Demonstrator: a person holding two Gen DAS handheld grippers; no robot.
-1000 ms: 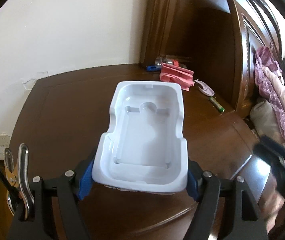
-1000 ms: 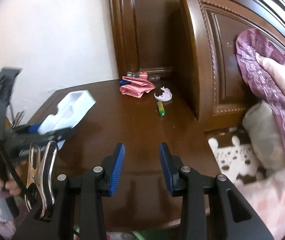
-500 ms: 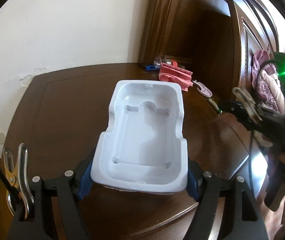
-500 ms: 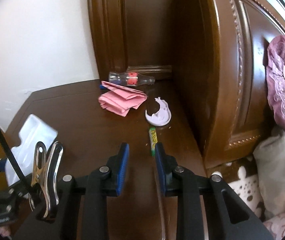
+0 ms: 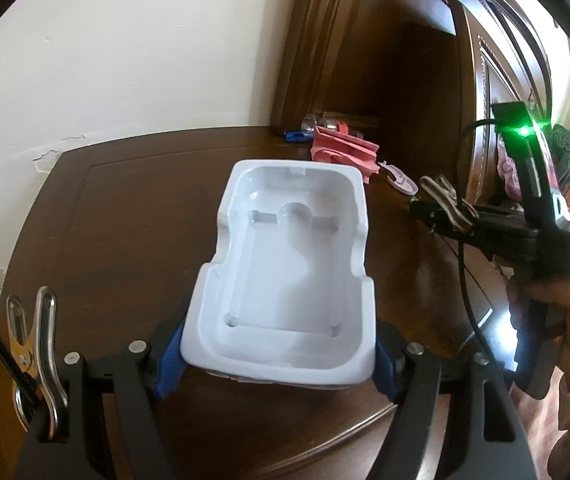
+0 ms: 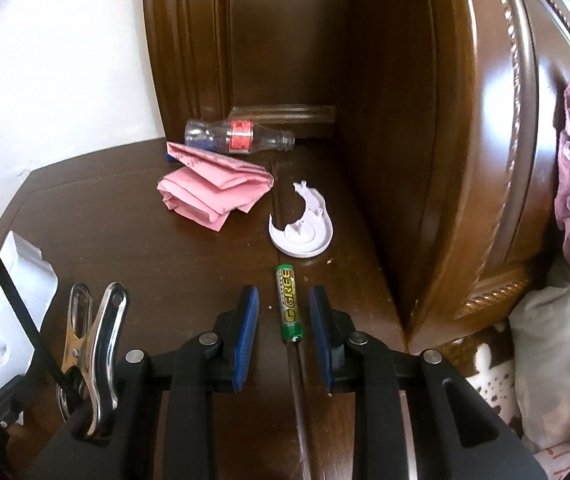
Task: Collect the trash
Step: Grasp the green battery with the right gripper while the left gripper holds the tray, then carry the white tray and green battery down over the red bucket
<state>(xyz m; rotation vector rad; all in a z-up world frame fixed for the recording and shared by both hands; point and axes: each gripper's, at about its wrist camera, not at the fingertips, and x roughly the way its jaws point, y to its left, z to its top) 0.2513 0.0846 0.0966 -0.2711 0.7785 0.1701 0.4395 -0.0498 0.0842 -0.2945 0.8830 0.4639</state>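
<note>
Dark wooden nightstand top (image 6: 133, 240) against a white wall. Left gripper (image 5: 273, 356) clenched a white plastic tray (image 5: 289, 264), held as collector, empty. Right gripper (image 6: 283, 320) had just been narrowing, pads either side of a green battery (image 6: 288, 304), not yet touching. Ahead of it lay a broken white plastic piece (image 6: 305, 228), pink folded paper (image 6: 213, 192), clear bottle (image 6: 241, 138). Collection barely begun, by my reading.

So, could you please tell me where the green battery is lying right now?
In the right wrist view, the green battery lies on the dark wooden table between the open fingers of the right gripper, untouched, just in front of the broken white plastic piece.
</note>
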